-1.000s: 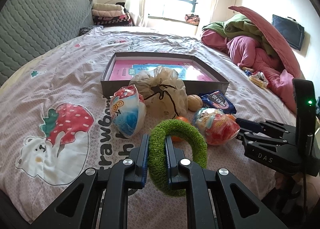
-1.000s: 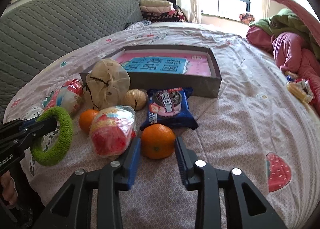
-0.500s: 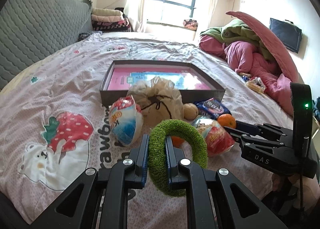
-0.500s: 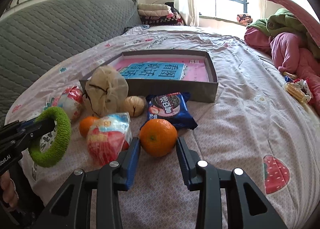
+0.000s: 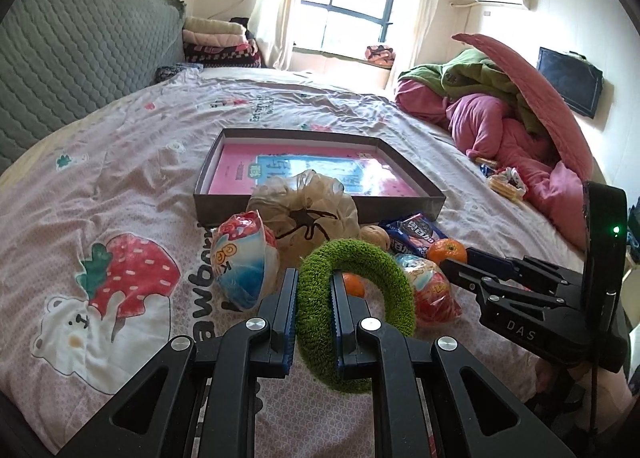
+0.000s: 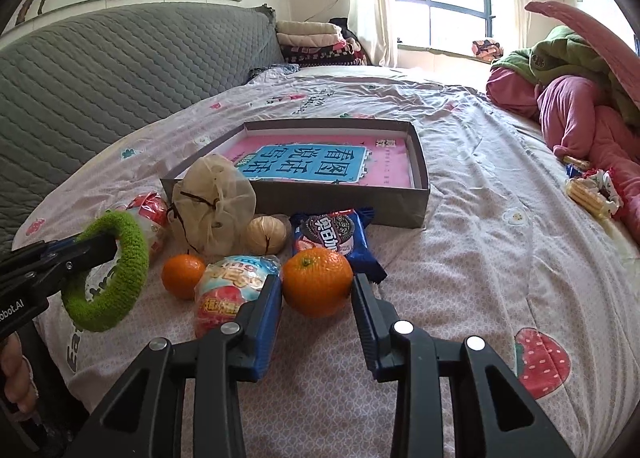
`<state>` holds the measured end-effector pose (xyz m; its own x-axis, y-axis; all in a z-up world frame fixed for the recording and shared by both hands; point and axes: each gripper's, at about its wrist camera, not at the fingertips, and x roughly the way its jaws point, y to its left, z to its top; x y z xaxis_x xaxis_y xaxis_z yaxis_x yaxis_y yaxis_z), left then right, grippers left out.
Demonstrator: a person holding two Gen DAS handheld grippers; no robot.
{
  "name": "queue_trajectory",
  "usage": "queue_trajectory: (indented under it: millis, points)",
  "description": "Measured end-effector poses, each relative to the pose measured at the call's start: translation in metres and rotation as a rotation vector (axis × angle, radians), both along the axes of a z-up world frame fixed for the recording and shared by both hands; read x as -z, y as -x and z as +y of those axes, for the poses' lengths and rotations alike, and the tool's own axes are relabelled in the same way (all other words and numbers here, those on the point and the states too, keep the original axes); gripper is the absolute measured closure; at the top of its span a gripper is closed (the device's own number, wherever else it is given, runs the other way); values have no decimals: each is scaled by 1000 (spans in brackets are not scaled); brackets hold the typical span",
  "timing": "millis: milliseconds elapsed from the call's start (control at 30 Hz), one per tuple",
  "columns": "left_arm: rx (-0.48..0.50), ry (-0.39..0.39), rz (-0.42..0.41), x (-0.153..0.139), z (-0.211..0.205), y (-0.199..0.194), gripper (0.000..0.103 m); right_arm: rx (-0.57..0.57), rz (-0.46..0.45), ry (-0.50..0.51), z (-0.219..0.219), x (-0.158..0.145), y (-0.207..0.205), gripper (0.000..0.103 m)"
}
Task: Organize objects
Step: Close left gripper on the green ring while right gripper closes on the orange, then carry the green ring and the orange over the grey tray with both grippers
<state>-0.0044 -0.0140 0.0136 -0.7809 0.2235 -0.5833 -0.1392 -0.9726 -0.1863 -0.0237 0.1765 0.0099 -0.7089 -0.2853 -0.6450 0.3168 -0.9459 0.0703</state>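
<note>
While the left gripper clamped a fuzzy green ring, the right gripper pinched a glossy orange.
The ring stood on edge, its hole facing sideways.

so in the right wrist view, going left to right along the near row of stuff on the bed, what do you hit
green ring shut in the left gripper → small orange → red and blue snack bag → big orange between the fingers of the right gripper
</note>
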Motion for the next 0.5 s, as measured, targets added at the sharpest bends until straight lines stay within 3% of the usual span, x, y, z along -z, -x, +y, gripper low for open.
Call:
queue_trajectory:
  millis: [500]
  points:
    - [-3,-7,-11,1,0,4,89,-10,-34,-26,-4,10,12,68]
